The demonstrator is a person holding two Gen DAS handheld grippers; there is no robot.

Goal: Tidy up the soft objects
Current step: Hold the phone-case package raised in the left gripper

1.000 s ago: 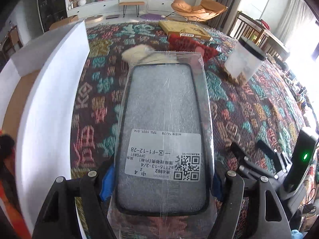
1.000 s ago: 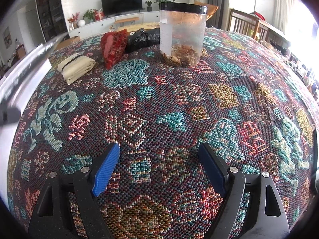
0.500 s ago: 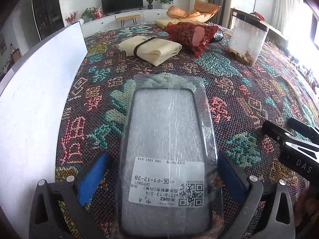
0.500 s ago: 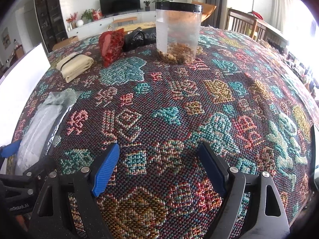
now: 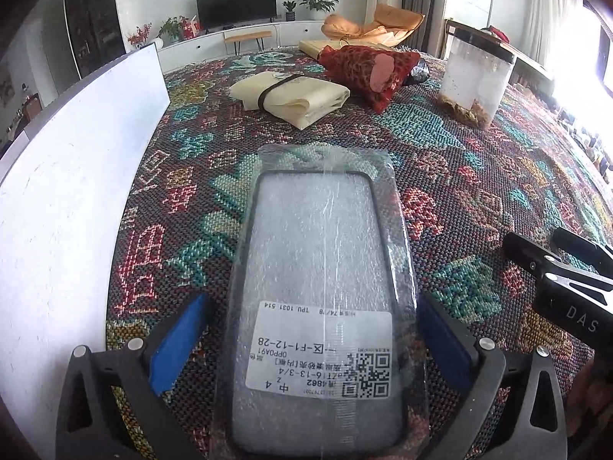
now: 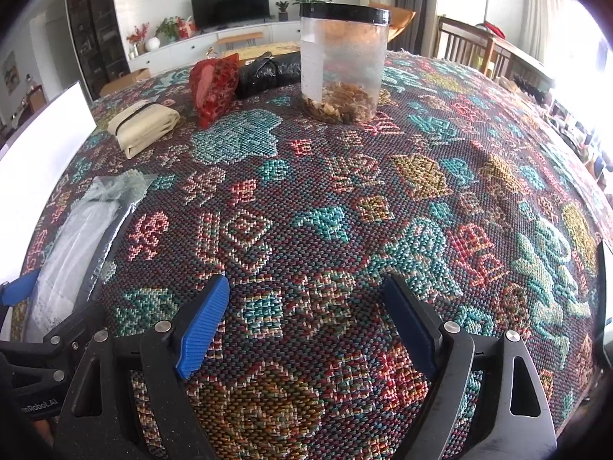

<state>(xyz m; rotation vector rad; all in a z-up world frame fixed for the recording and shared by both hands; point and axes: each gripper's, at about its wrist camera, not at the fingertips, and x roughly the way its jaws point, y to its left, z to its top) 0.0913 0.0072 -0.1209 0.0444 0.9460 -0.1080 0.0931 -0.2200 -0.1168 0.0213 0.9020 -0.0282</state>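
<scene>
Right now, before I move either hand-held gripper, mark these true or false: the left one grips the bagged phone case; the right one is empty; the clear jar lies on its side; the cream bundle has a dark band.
1. The left hand-held gripper is clamped on the plastic-bagged black phone case. False: its blue pads stand apart from the bag's sides.
2. The right hand-held gripper is open and empty. True.
3. The clear black-lidded plastic jar lies on its side. False: it stands upright.
4. The cream folded cloth bundle has a dark band around it. True.

Patterned tablecloth (image 6: 345, 199) under jar (image 6: 343, 61), bundles.
</scene>
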